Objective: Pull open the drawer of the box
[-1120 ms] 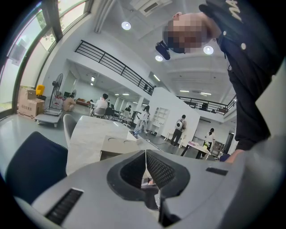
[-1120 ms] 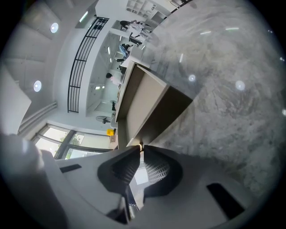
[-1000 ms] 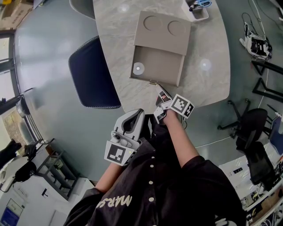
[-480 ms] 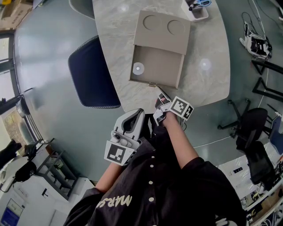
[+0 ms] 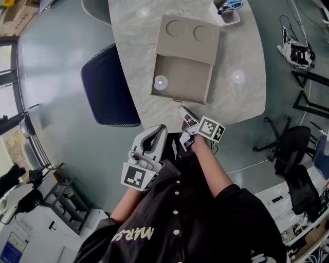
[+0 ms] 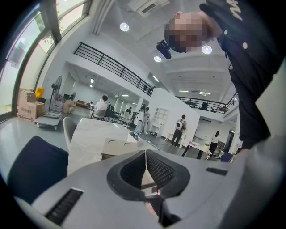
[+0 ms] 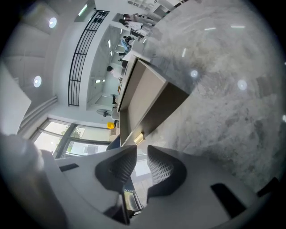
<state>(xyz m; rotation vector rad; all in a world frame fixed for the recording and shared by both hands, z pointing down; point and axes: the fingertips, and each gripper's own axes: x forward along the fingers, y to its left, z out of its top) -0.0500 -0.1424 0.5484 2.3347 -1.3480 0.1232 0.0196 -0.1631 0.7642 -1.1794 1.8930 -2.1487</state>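
Observation:
The beige box (image 5: pixel 187 35) lies on the marble table (image 5: pixel 241 97) with its drawer (image 5: pixel 182 77) pulled out toward me. A small white round thing (image 5: pixel 161 81) lies in the drawer's left corner. A small gold handle (image 5: pixel 177 98) sits on the drawer's front. My right gripper (image 5: pixel 183 110) hovers just short of that handle, jaws a little apart and empty. In the right gripper view the handle (image 7: pixel 138 137) shows beyond the gripper (image 7: pixel 140 163). My left gripper (image 5: pixel 161 130) hangs off the table's near edge, shut on nothing; its pads meet in the left gripper view (image 6: pixel 145 156).
A dark blue chair (image 5: pixel 109 85) stands against the table's left side. A white tray (image 5: pixel 229 10) with small items sits at the far end of the table. Black office chairs (image 5: pixel 290 149) and cables stand on the floor to the right.
My right gripper has drawn back from the drawer handle toward my body, leaving a gap. The drawer stays open as before. The left gripper has barely moved.

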